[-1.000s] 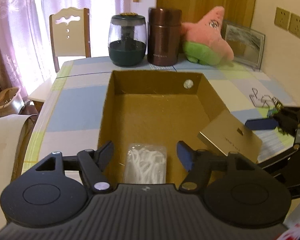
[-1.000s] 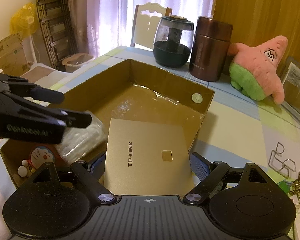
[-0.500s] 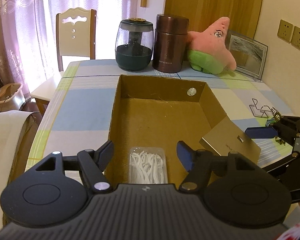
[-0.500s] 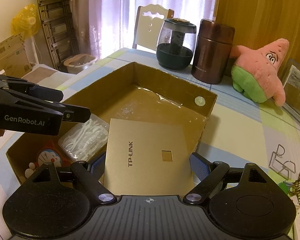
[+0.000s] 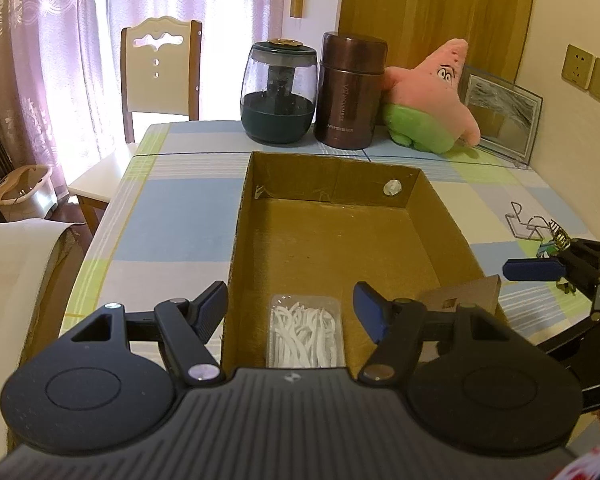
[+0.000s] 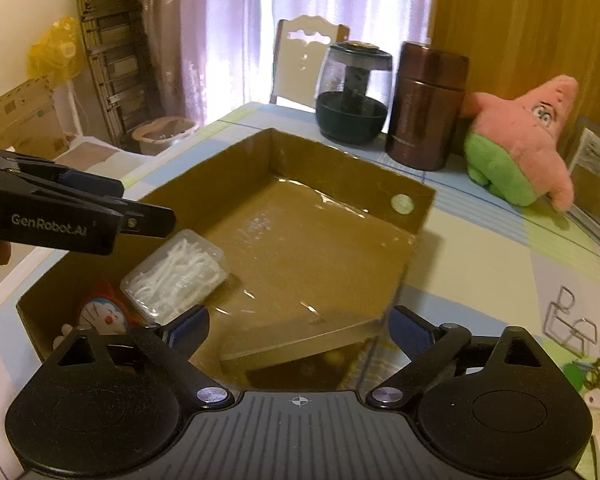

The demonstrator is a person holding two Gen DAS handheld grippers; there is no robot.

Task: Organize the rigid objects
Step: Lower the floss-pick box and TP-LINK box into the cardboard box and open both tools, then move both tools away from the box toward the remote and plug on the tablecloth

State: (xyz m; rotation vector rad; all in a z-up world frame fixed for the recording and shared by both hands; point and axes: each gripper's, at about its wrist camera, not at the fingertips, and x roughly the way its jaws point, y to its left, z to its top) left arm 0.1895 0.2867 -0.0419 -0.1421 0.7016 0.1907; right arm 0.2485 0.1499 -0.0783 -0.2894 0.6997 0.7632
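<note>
Cardboard box [image 5: 440,236]: open-topped, rectangular, brown corrugated card, set on the checked tablecloth [image 5: 172,232]; glossy tape is seen on the floor, and a round pale sticker on the far wall.

Gold flat box [image 6: 300,340]: thin, rigid, rectangular, with a matte metallic finish. It is seen tilted inside the near right corner of the cardboard box, blurred in the right wrist view; in the left wrist view only one corner shows behind the finger.

Floss pick case [image 5: 305,330]: clear plastic with rounded corners, filled with white picks, lying on the box floor at the near end.

Cartoon figure [image 6: 102,314]: blue, white and red, beside the case in the near left corner; partly cut off by the box wall.

Right gripper [image 6: 300,328]: the jaws have just been opening and stand wide apart; the gold flat box lies between them, and no pad is seen touching it.

Left gripper [image 5: 290,308]: black arms with blue pads, jaws apart over the floss pick case, nothing clamped.

Background: a glass jar [image 5: 278,94] with a dark base, a brown metal canister [image 5: 350,96] and a pink plush star [image 5: 432,100] are stood beyond the box.

Wire items [image 5: 530,222]: thin bent metal; the form cannot be made out.
</note>
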